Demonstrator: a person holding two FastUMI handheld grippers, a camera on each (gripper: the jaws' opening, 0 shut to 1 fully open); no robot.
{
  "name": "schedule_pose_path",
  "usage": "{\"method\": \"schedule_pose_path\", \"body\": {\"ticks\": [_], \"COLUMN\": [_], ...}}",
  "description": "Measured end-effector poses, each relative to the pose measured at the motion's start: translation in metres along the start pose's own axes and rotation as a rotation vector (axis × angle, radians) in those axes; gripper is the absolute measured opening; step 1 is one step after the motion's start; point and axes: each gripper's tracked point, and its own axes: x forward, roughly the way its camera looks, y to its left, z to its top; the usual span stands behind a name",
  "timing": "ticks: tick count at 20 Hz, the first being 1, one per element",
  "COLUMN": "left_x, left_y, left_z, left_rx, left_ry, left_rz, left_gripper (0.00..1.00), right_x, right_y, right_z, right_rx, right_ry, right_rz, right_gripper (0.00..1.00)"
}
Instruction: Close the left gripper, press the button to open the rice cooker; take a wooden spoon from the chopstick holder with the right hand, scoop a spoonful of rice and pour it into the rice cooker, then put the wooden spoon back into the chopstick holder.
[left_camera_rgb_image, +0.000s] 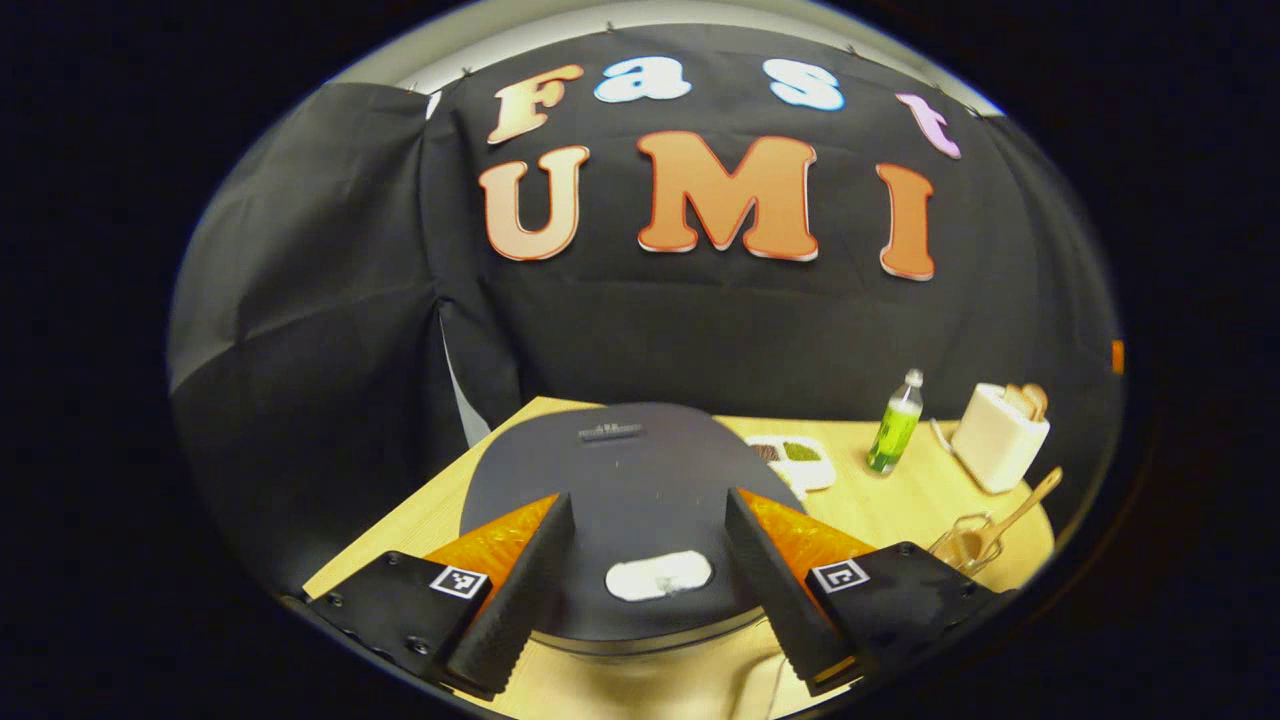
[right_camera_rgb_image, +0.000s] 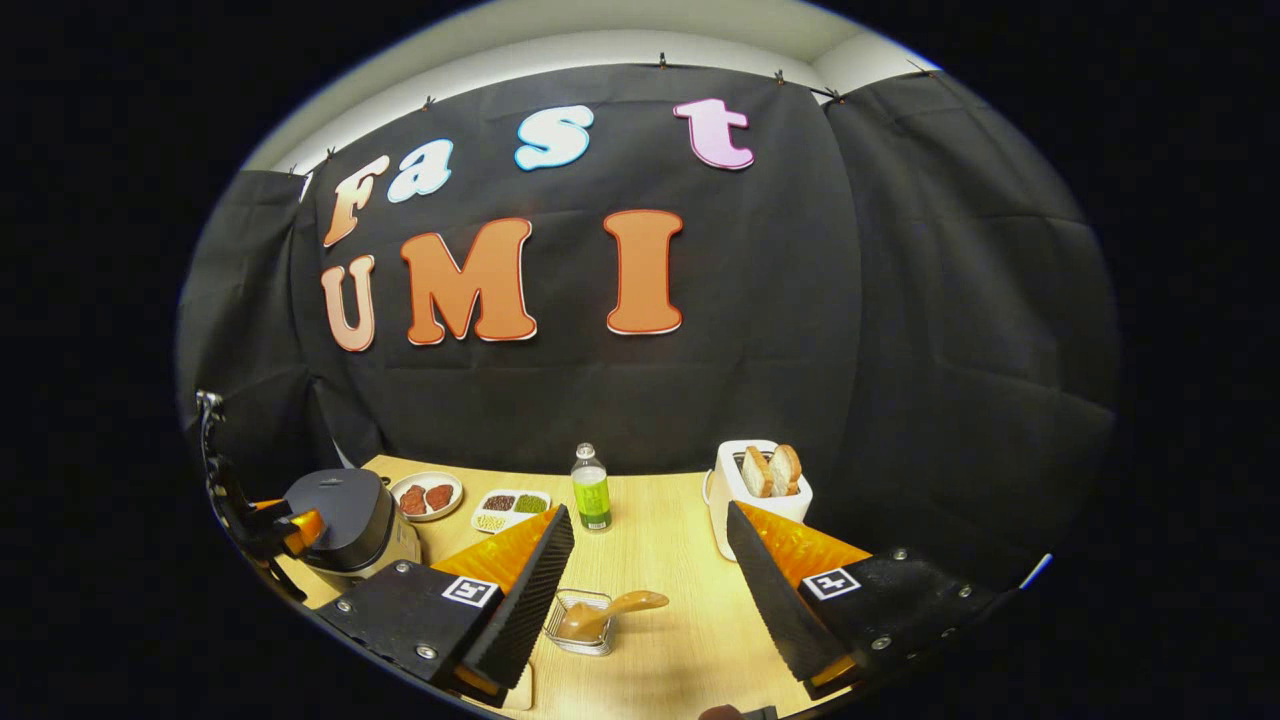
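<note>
The left gripper (left_camera_rgb_image: 650, 590) hangs over the rice cooker (left_camera_rgb_image: 625, 500) in the lower middle of the left gripper view, its two fingers spread wide, one on either side of the dark lid. Between them, near the front edge of the lid, sits the pale oval button (left_camera_rgb_image: 659, 576). The lid is down, so the opening step looks not yet done. To do it well, the fingers should first be brought together, so that one blunt tip meets the button and not two prongs that straddle it. The push is best made straight down on the middle of the oval, firm but short, with room left above for the lid to spring up.

The right gripper (right_camera_rgb_image: 650, 590) is also spread and holds nothing. In the right gripper view, low in the middle and between its fingers, a wooden spoon (right_camera_rgb_image: 610, 610) rests in a small clear holder (right_camera_rgb_image: 583, 622). The same spoon shows at the lower right of the left gripper view. The rice cooker shows at the lower left of the right gripper view, with the left gripper beside it.

The table (right_camera_rgb_image: 660, 540) is pale wood. Toward its back edge stand a green bottle (right_camera_rgb_image: 591, 490), a white toaster (right_camera_rgb_image: 757, 497) with bread slices (right_camera_rgb_image: 772, 470), a divided tray of grains (right_camera_rgb_image: 512, 508) and a plate (right_camera_rgb_image: 427, 496) with reddish pieces. Black cloth walls the booth behind, with a light ceiling above.
</note>
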Motion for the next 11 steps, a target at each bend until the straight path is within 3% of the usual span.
{"method": "schedule_pose_path", "body": {"ticks": [2, 3, 8, 11], "left_x": [-0.01, -0.016, -0.067, -0.092], "left_y": [0.001, 0.002, 0.009, 0.009], "left_z": [0.05, 0.075, 0.182, 0.219], "left_rx": [0.006, 0.019, 0.069, 0.061], "left_ry": [-0.064, -0.088, -0.192, -0.228], "left_rz": [-0.011, -0.013, -0.039, -0.064], "left_gripper": [1.0, 0.96, 0.96, 1.0], "right_x": [-0.002, -0.004, -0.019, -0.028], "right_y": [-0.004, -0.006, -0.013, -0.017], "right_z": [0.006, 0.01, 0.041, 0.064], "right_rx": [-0.005, -0.006, -0.001, -0.011], "right_ry": [-0.009, -0.015, -0.058, -0.096], "right_rz": [-0.009, -0.014, -0.033, -0.045], "right_gripper": [0.95, 0.95, 0.95, 0.95]}}
